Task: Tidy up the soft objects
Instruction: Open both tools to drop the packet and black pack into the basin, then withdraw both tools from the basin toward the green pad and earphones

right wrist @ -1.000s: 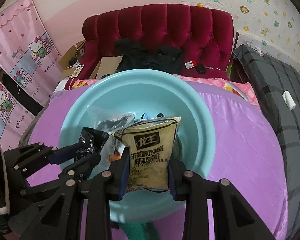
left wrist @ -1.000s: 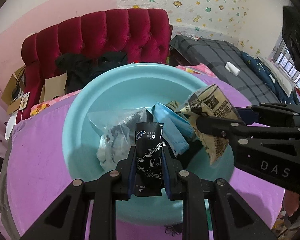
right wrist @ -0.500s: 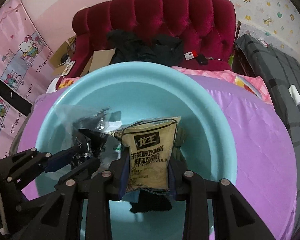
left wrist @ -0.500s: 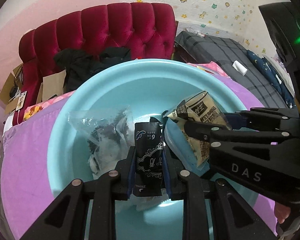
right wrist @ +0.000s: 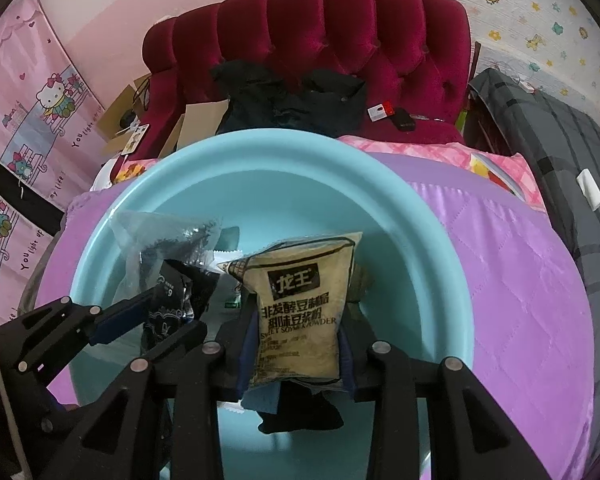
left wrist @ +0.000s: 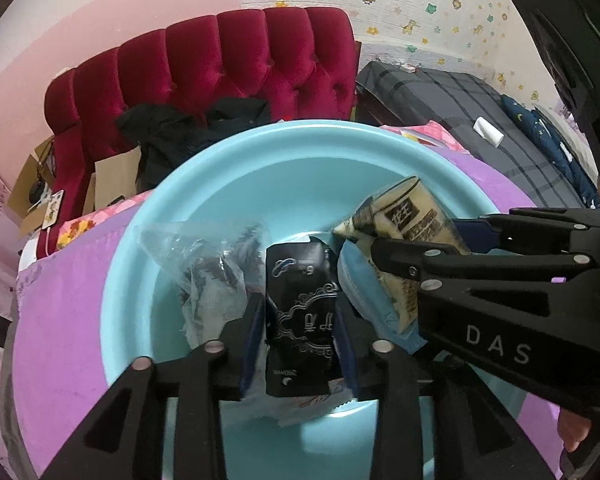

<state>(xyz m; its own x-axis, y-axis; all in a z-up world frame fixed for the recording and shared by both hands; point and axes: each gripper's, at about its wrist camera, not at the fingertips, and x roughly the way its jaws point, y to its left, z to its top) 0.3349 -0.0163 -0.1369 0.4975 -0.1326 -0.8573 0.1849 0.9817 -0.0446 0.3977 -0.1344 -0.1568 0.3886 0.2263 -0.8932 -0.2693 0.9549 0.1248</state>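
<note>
Two grippers over turquoise basin (left wrist: 172, 216), frame centre: left gripper (left wrist: 298, 344) just spread, black sachet (left wrist: 300, 320) loose between; right gripper (right wrist: 296, 344) pinching soy powder packet (right wrist: 300, 304).

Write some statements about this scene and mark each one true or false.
1. The basin is light blue. True.
2. The soy powder packet stands between the right tongs. True.
3. The headboard is green. False: it is dark red.
4. The basin is empty. False: a clear bag and other packets are in it.
5. The black packet lies outside the basin. False: it is over the basin, between the left tongs, whose jaws have just been opening.
</note>
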